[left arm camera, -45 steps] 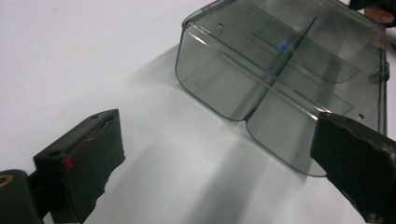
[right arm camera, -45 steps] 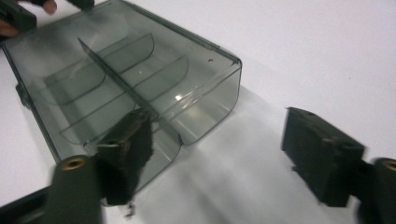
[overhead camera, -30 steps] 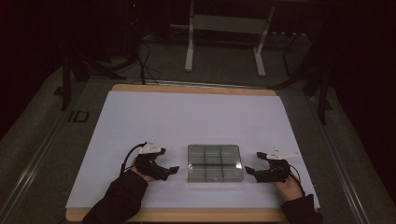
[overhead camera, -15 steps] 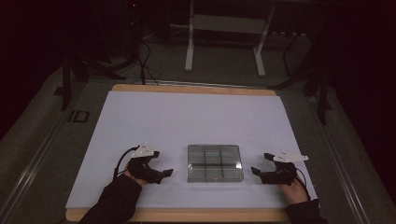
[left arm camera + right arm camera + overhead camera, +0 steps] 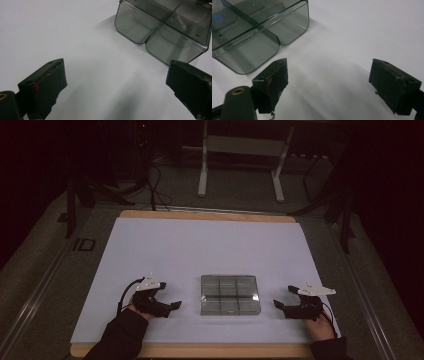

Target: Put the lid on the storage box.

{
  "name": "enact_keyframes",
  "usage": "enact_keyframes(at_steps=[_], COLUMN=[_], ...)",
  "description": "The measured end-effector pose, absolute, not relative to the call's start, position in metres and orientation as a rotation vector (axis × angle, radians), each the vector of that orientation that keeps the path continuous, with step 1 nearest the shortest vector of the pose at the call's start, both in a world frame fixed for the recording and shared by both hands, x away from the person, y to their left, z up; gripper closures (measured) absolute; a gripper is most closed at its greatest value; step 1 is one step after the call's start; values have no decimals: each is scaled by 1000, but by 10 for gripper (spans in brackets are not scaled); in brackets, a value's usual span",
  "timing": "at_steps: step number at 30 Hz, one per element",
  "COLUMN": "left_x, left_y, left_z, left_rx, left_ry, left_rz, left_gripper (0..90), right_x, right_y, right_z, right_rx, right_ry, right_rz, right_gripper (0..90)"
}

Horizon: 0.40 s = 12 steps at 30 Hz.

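So there's a clear smoky plastic organizer box (image 5: 230, 294) sitting low and a bit right of centre in the high view, flat on the white counter (image 5: 210, 245). It's split into little compartments by thin dividers, and as far as I can tell they hold nothing, though the lighting is pretty dim.

The left tool (image 5: 170, 304) is at the lower left of that view, pointing at the box's left side but well clear of it, with bare white counter between. The person's dark sleeve (image 5: 120, 340) comes up from the bottom edge behind it. In the left gripper view the jaws stand wide apart with nothing between them, so that tool (image 5: 116, 86) is released, and the box (image 5: 162, 27) sits up in the upper right corner of the frame, ahead of the jaws and not touching them.

The right tool (image 5: 281, 304) mirrors that at the lower right of the high view, near the box's right side but apart from it. The right gripper view shows that tool (image 5: 328, 80) just as spread, released and gripping nothing, with the box (image 5: 259, 30) in the upper left of the frame, its rounded corner just beyond the left-hand jaw.
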<state>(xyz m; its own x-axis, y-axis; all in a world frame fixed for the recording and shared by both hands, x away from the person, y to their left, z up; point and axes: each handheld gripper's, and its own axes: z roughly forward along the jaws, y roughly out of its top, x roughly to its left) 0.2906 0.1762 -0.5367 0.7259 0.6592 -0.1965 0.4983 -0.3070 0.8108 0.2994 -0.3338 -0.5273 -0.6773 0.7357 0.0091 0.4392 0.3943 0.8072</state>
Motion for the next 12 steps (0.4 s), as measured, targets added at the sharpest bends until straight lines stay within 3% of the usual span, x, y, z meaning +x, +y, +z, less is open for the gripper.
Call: enact_keyframes(at_steps=[12], left_x=[288], left_y=[179], left_z=[-540], left_rx=[1942], left_ry=[886], left_rz=[224], left_gripper=[40], right_x=[300], right_y=[-336], right_z=[-531], right_rx=[1041], right_ry=[2297], right_rz=[1164], right_gripper=[155])
